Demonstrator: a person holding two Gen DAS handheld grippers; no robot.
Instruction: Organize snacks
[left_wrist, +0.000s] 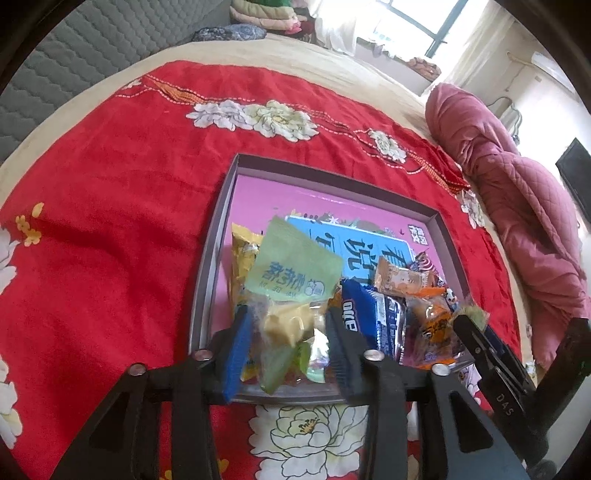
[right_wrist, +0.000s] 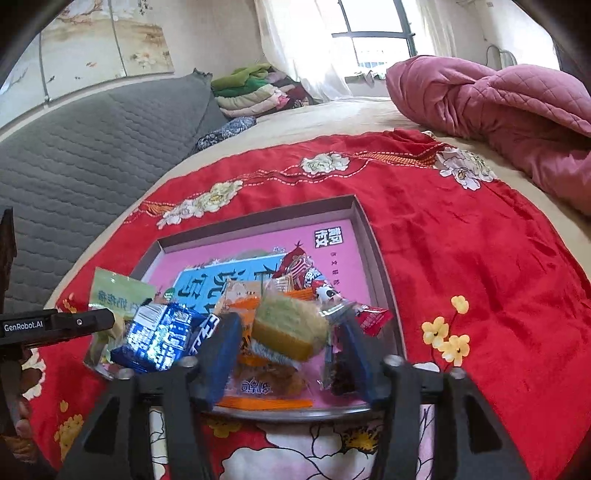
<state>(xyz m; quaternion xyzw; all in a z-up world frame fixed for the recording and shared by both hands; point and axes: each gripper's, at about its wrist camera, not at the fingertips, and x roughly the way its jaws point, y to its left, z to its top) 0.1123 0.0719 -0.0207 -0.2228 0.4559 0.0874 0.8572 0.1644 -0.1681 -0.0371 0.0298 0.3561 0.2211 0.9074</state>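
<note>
Progress on the snack sorting is judged well advanced. A shallow rectangular cardboard box lid, grey-brown walled with a pink printed floor, lies on a red cloth with white embroidered flowers spread over a bed. A heap of wrapped snacks is gathered at the near end of the lid: a blue foil biscuit pack, an orange wrapped cake, an orange-printed clear packet and a small red sachet are noted among them. The far half of the lid floor is seen bare.

The left gripper is set over the near edge of the lid, jaws part open, with a pale green paper-topped clear pouch of yellow pieces standing between the blue pads. Whether the pads press on it cannot be told; a release is judged likely.

The right gripper is held over the same heap, jaws about half open, with a green-and-yellow sponge cake in clear wrap between them, apparently not pinched; blur makes contact uncertain.

No loose snack is seen on the cloth in either view. Remaining work is judged to be letting go of these two items and perhaps spreading the heap.
</note>
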